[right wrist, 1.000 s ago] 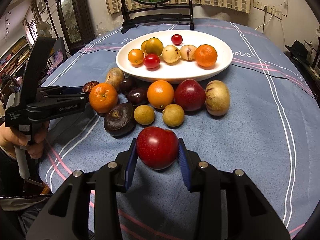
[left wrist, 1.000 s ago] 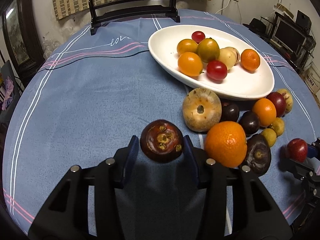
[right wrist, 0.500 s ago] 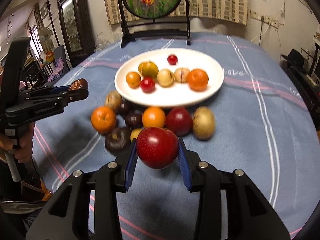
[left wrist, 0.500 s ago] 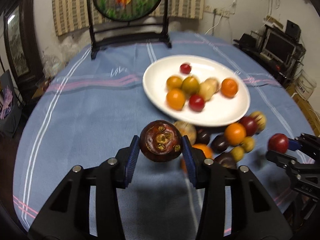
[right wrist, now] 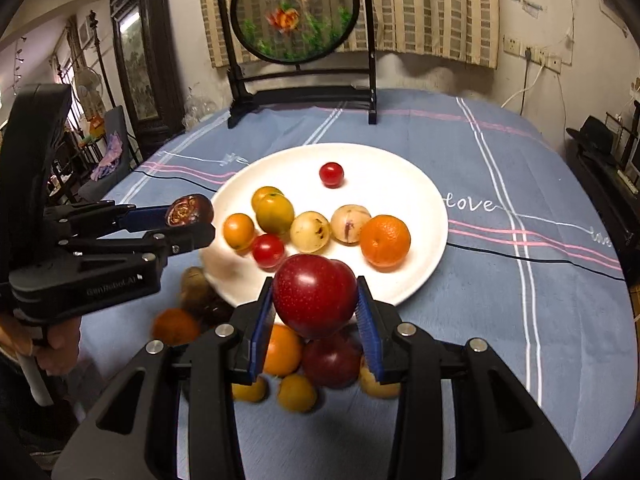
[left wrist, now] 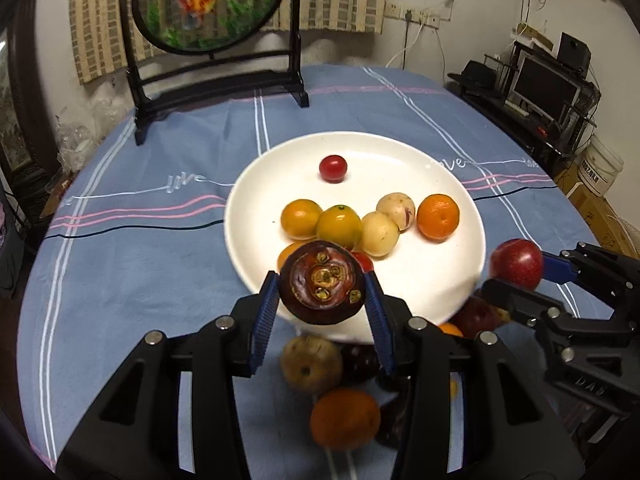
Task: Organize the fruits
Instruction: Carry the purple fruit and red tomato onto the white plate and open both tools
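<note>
1. Step in hand: carry phase. Both tools are loaded and held above the near rim of the white plate [left wrist: 460, 184]; neither fruit has been set down yet.
2. Left gripper [left wrist: 322, 312]: fingers clenched on a dark purple mangosteen [left wrist: 322, 282], base scar facing the camera. From the right wrist view the mangosteen [right wrist: 190, 210] hangs clear of the plate's [right wrist: 400, 168] left edge, not touching it.
3. Right gripper [right wrist: 316, 318]: fingers clenched on a red plum [right wrist: 314, 300], held off the surface, over the plate's near rim.
4. Plate contents: cherry tomato [left wrist: 333, 168] alone at the far side; a cluster of yellow-orange fruits, two pale ones and a mandarin [right wrist: 385, 241] across the middle. Bare white area at the near right and the far half.
5. Loose fruits [right wrist: 288, 364] lie on the blue-clothed counter [left wrist: 132, 264] just short of the plate, blurred.
6. Next move, as judged: advance each gripper over bare plate, lower until the fruit touches, then release. Round fruits may roll, so low release is advisable; keep the two tools apart.
</note>
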### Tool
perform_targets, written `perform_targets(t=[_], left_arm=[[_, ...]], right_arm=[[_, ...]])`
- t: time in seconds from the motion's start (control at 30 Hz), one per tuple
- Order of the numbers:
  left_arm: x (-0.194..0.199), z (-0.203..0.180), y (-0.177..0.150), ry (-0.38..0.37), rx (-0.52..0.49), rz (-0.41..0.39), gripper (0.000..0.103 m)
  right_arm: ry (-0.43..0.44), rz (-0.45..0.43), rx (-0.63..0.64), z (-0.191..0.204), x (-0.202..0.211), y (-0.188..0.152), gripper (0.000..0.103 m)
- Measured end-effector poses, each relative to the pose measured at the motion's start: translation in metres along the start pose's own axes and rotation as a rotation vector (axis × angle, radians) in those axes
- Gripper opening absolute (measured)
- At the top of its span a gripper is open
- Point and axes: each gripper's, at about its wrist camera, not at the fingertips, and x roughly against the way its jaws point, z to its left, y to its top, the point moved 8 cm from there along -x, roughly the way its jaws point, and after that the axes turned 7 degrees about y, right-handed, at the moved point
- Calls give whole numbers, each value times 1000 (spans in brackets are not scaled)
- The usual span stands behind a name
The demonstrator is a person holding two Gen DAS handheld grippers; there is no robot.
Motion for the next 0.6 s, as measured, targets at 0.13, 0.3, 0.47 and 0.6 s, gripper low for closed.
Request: perform_targets(t=[0.13,0.3,0.47,0.6], left_arm=[[-20,-3,5,1,3,31,44],[-37,-2,9,7,9,60,44],[-37,8,15,33,35,51,67],[-25,14,18,43,41,23,67]], right_arm=[[-20,42,-3,-9,-24,4,39],[-68,84,-1,-20,-46,8,41],[-69,61,-3,-21,-45,13,56],[-60,47,-3,-17,-34,11,56]])
